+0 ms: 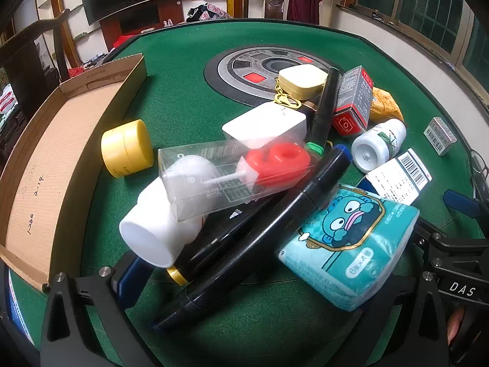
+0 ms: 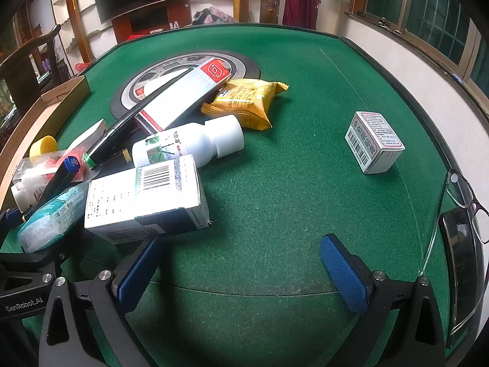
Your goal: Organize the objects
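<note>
Both wrist views low, close over green table [image 2: 290,183], facing forward; shared: central clutter pile [image 1: 244,168].

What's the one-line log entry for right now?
left gripper: open, at pile over black marker | right gripper: open, empty, over green table | cardboard tray: no items visible

Green felt table [image 2: 305,168], barred windows [image 2: 428,9]

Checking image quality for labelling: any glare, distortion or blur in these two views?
Left wrist: glare on the clear box, fisheye bends the table, dark corners. Right wrist: same bending, soft shadows under the small box, everything sharp.
</note>
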`<state>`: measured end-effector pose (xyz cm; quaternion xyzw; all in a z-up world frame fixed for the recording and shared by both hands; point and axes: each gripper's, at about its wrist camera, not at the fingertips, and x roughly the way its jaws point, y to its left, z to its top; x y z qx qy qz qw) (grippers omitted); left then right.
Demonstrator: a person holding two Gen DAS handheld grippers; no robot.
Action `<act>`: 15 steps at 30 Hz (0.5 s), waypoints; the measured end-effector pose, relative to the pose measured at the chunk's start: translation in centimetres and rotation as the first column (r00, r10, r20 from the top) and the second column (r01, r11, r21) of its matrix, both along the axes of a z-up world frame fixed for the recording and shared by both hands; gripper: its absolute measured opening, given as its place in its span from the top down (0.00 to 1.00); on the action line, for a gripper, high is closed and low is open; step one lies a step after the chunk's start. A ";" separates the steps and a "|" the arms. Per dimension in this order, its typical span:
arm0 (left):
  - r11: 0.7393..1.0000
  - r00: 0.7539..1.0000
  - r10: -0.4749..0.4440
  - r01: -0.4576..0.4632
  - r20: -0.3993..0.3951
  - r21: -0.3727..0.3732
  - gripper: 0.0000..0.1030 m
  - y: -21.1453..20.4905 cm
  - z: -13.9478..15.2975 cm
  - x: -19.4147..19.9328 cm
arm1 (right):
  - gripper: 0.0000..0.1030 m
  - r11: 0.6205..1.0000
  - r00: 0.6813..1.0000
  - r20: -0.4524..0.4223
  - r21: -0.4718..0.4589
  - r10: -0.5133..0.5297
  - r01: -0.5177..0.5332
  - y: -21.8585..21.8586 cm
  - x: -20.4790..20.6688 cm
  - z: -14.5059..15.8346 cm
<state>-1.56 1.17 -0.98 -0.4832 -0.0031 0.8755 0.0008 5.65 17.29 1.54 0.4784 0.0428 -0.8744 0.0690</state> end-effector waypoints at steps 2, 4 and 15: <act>1.000 1.000 0.000 0.000 0.000 0.000 0.00 0.0 0.0 0.0 | 0.00 1.000 1.000 0.000 0.001 0.001 -0.001 0.0 0.0 0.0; 1.000 1.000 0.000 0.000 0.000 0.000 0.00 0.0 0.0 0.0 | 0.00 1.000 1.000 0.000 0.001 0.002 -0.002 0.0 -0.2 0.0; 1.000 1.000 0.000 0.000 -0.001 0.000 0.00 0.0 0.0 0.0 | 0.00 1.000 1.000 0.000 0.000 0.002 -0.002 0.0 -0.2 0.0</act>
